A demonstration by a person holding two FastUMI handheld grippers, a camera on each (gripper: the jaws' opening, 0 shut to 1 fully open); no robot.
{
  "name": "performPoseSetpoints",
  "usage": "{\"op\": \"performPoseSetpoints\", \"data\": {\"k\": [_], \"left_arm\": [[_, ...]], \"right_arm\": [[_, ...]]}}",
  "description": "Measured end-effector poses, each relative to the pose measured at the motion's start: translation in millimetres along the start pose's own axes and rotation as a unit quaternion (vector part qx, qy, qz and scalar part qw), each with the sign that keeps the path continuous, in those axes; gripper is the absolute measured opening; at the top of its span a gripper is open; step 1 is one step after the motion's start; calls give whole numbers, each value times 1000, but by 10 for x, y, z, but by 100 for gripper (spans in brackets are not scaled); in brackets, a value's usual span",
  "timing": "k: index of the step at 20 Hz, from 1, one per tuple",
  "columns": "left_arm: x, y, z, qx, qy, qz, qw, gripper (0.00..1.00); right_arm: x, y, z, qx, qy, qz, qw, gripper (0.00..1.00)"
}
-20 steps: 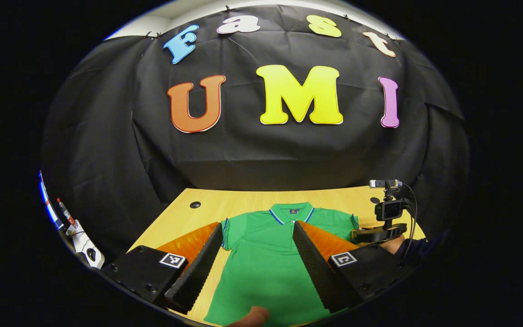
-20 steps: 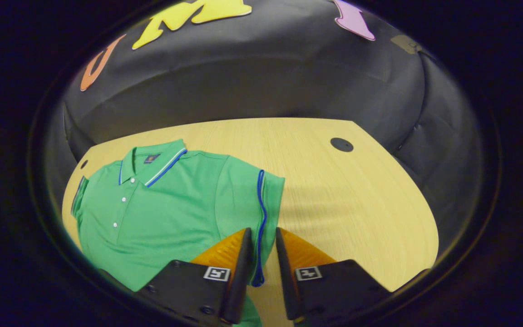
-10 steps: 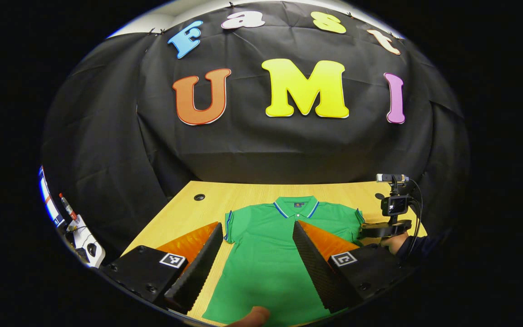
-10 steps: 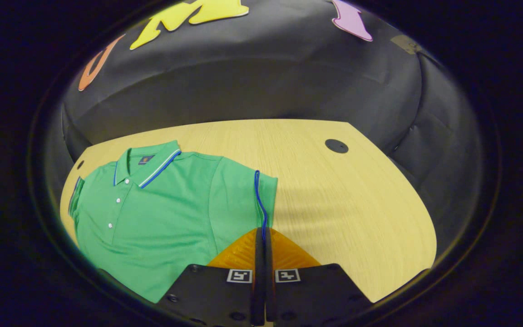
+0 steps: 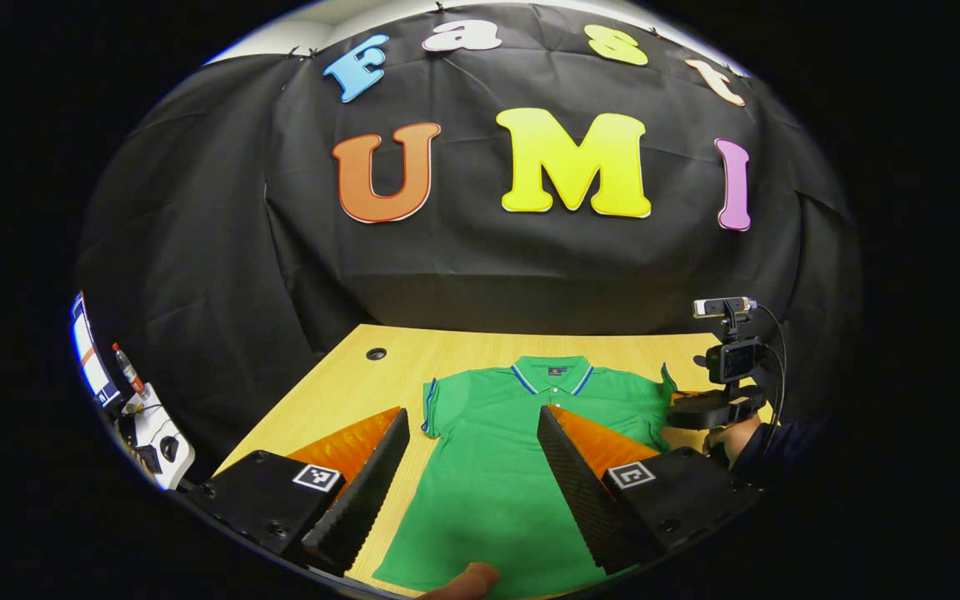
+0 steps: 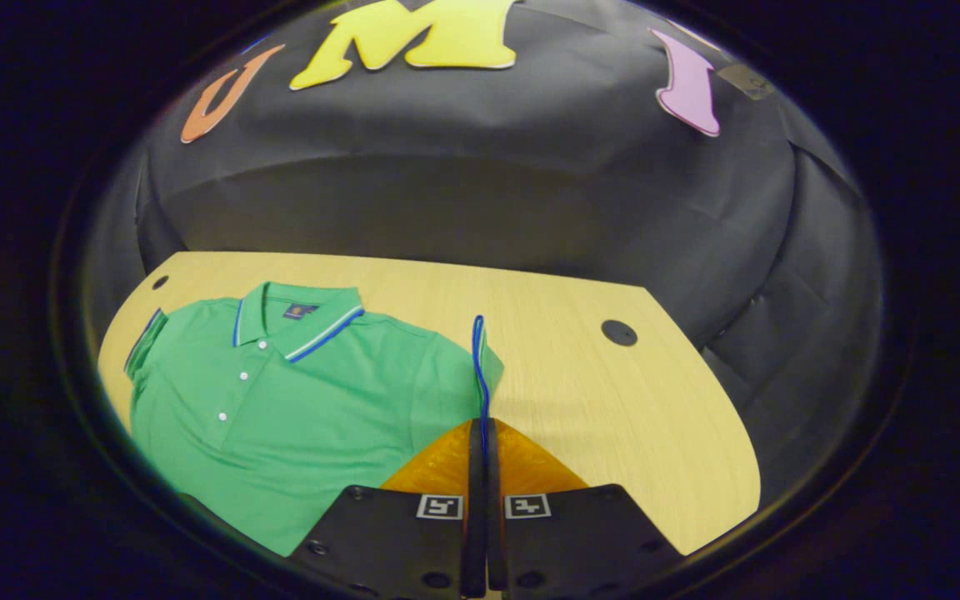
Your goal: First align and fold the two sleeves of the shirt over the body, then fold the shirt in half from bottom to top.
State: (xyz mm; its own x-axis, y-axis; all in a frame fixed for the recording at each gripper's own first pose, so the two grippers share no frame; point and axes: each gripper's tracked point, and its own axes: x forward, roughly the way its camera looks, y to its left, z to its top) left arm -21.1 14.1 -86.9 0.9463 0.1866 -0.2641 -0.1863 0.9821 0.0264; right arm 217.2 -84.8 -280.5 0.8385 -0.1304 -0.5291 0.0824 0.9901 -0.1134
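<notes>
Right gripper (image 6: 482, 433) clamps the blue-trimmed cuff of one sleeve (image 6: 480, 367) of the green short-sleeved polo shirt (image 6: 297, 408), which lies on the light wooden table (image 6: 613, 417).

In the right gripper view the fingers are pressed together on the sleeve cuff (its edge stands up from the tabletop). In the left gripper view the left gripper (image 5: 473, 442) hangs wide apart above the shirt's body (image 5: 497, 467), grasping nothing; the collar (image 5: 552, 372) points toward the black cloth wall, and the right gripper (image 5: 709, 412) sits at the far sleeve, a hand (image 5: 734, 437) behind it.

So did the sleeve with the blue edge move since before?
Yes. The right gripper, shut on the sleeve, has lifted its blue edge up off the table; earlier it lay flat.
</notes>
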Motion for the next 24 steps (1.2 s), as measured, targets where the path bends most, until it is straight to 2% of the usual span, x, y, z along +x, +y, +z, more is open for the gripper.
{"op": "performPoseSetpoints", "data": {"k": [4,5,7,8,9,11,14,19,21,22,23,24], "left_arm": [[-42,147,-46,-8,3,12,1000,100],[-54,185,-69,-11,4,14,1000,100],[-89,263,-91,-13,4,21,1000,100],[-92,290,-107,-14,5,23,1000,100],[-112,321,-133,-15,6,25,1000,100],[-129,360,-152,-16,5,26,1000,100],[-140,394,-185,-21,10,29,999,100],[-227,546,-286,-17,11,28,999,100],[-205,567,-337,-15,15,26,999,100],[-186,574,-351,-17,18,24,999,100],[-169,589,-372,-21,24,21,999,100],[-140,595,-367,-27,26,17,999,100]], "right_arm": [[-69,391,86,-17,-15,29,999,4],[-88,476,100,-24,-17,35,999,7],[-128,687,113,-35,-23,51,998,0],[-151,783,108,-39,-24,62,997,7],[-163,899,91,-44,-25,73,996,4],[-171,1022,14,-63,-22,82,994,4],[-134,1136,-104,-84,-16,76,993,4],[-92,1187,-189,-84,-3,64,994,6],[-173,1220,-209,-81,2,67,995,10],[-229,1179,-194,-78,1,59,995,19],[-297,1195,-140,-68,-5,63,996,24],[-380,1212,-106,-60,-7,67,996,39]]}}
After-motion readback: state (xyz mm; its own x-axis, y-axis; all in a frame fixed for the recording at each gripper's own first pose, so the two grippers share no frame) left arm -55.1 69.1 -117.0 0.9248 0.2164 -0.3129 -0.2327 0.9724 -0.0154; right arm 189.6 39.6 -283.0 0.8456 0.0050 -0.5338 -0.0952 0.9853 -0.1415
